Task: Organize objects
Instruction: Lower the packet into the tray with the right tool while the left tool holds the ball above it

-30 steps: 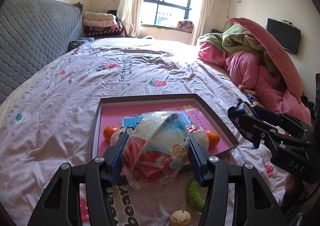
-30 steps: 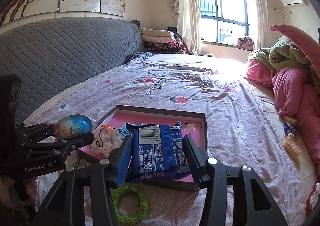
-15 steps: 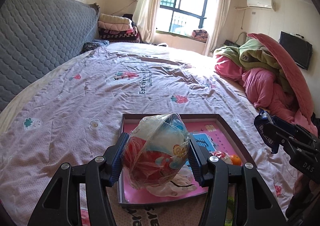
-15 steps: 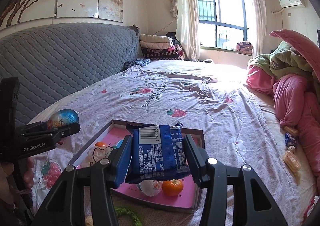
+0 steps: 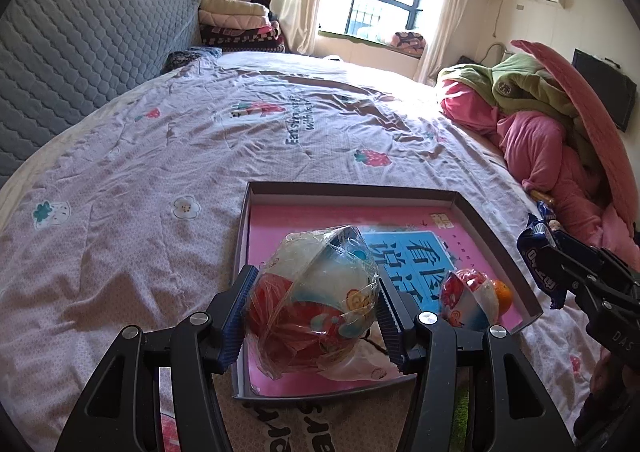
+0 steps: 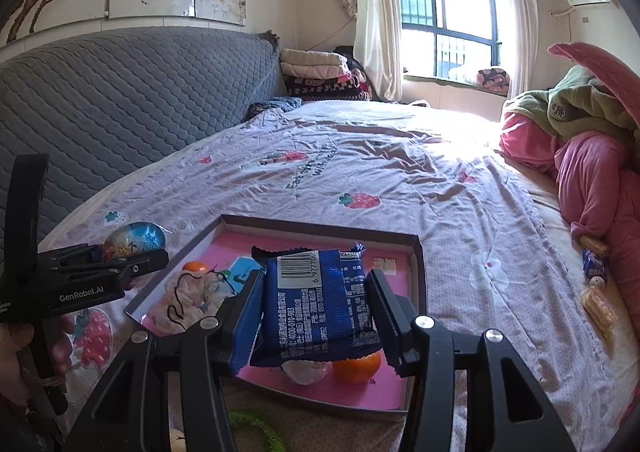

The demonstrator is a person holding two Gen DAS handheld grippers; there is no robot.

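Currently the left gripper (image 5: 314, 310) is clenched on a wrapped toy ball (image 5: 316, 308), its blue ribbed pads pressing both sides; the ball hangs above the near left part of the shallow box (image 5: 496, 228), which lies on the patterned bedspread (image 5: 160, 172). Inside the box, a pale cloth item (image 6: 188, 296) lies toward the left, a second wrapped ball (image 5: 466, 298) and an orange (image 5: 502, 294) toward the right. The right gripper (image 6: 316, 308) grasps a blue snack packet (image 6: 316, 304), barcode uppermost, held clear above the near edge of the box, over a second orange (image 6: 356, 368). A green ring (image 6: 256, 432) lies on the bedspread just short of the box. Further right, small snack packets (image 6: 596, 300) lie beside the pink bedding (image 6: 600, 188).
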